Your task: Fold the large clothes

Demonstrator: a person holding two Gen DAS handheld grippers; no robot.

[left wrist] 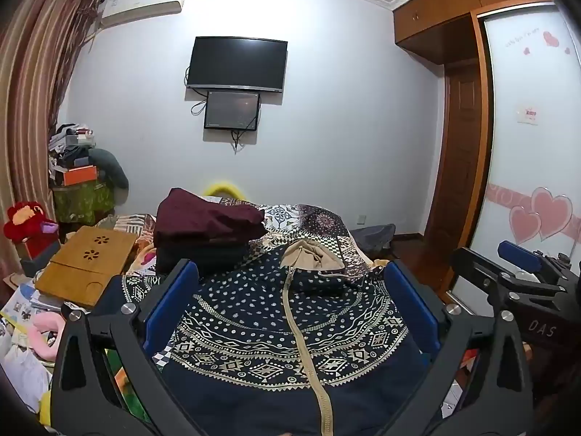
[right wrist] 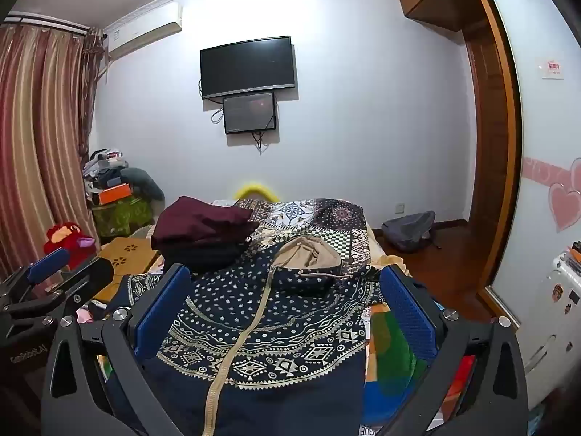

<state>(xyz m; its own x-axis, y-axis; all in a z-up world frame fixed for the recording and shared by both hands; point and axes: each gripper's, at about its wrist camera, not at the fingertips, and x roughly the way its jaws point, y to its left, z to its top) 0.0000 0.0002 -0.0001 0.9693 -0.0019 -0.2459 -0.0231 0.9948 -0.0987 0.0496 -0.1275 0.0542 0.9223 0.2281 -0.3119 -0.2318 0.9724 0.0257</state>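
A navy zip hoodie (left wrist: 276,319) with cream dots and geometric bands lies flat on the bed, front up, its beige-lined hood (left wrist: 312,254) toward the far end. It also shows in the right wrist view (right wrist: 261,327). My left gripper (left wrist: 290,305) is open and empty, held above the hoodie's chest. My right gripper (right wrist: 279,309) is open and empty, also above the hoodie, slightly to the right. Each gripper shows at the edge of the other's view, the right gripper (left wrist: 519,272) and the left gripper (right wrist: 43,276).
A stack of folded dark and maroon clothes (left wrist: 207,225) sits on the patterned bedspread (left wrist: 319,218) beyond the hoodie. A wooden lap tray (left wrist: 87,265) and clutter lie at left. A wardrobe (left wrist: 526,138) stands right. A backpack (right wrist: 410,230) lies on the floor.
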